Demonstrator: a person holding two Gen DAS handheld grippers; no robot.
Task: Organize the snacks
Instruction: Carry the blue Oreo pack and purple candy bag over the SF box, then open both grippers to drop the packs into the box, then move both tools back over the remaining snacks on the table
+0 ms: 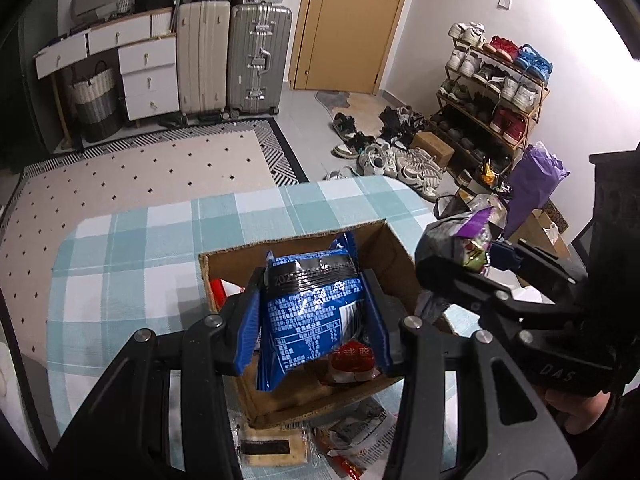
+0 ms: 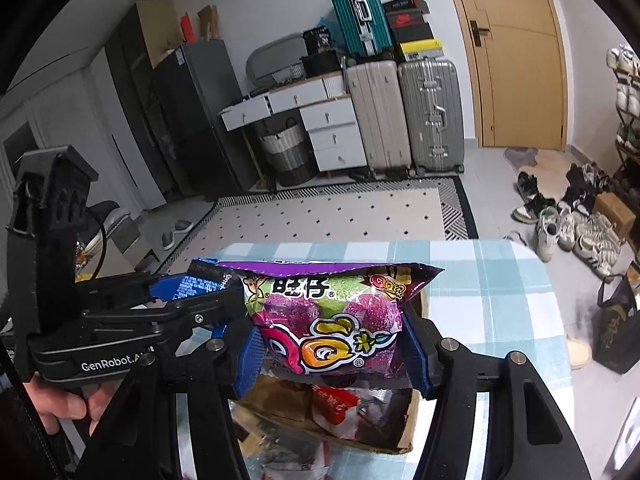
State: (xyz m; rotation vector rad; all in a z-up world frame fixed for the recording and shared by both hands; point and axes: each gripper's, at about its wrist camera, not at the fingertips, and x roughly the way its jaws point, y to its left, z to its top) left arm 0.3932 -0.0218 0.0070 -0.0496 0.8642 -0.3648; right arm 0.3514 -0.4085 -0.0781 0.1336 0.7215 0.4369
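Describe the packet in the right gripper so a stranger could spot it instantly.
Start at the checked blue-and-white tablecloth and find the open cardboard box on it. Held above the box, clamped in the right gripper, is the purple candy bag. Its yellow Q lettering sets it apart from the blue packet in the left gripper.

— Where can you pass? 
— The checked tablecloth at the left of the left wrist frame lies bare. 
— What blocks you? 
— The cardboard box at centre already holds packets, its walls stand up, and loose wrappers crowd the lower edge in front of it.
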